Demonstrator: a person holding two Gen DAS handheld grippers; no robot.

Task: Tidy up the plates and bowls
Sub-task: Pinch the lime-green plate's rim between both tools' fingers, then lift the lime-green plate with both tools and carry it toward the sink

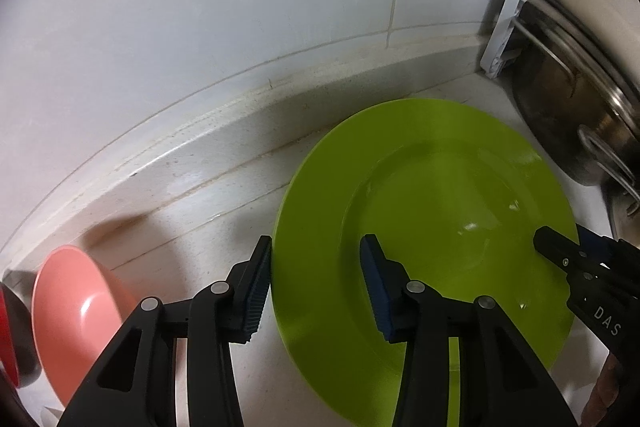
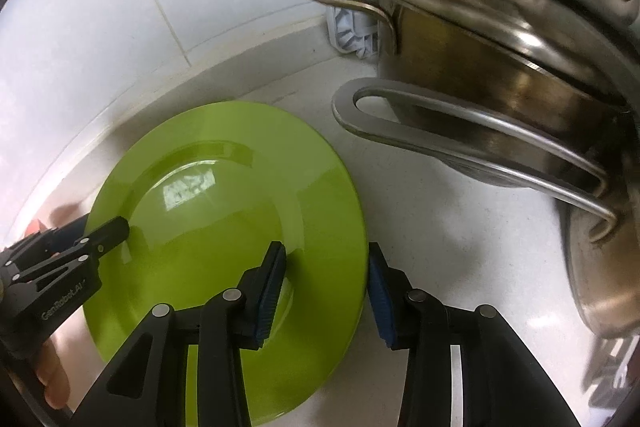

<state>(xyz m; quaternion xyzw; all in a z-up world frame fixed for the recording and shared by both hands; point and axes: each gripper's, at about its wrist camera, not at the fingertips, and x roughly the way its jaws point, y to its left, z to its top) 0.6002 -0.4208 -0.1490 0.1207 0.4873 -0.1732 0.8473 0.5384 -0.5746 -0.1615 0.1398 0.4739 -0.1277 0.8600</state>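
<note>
Left wrist view close above the round lime-green plate (image 1: 424, 211) at frame centre-right, facing the white tiled wall (image 1: 200, 7), right wrist view equally close, plate (image 2: 224, 211) lower left, both sharing it.

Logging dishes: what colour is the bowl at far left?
Salmon pink plastic bowl, clearest in left wrist view.

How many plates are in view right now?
1: the green plate flat on the counter, between both grippers. The pink dish at the far left looks like a bowl. More may sit outside the frame.
</note>
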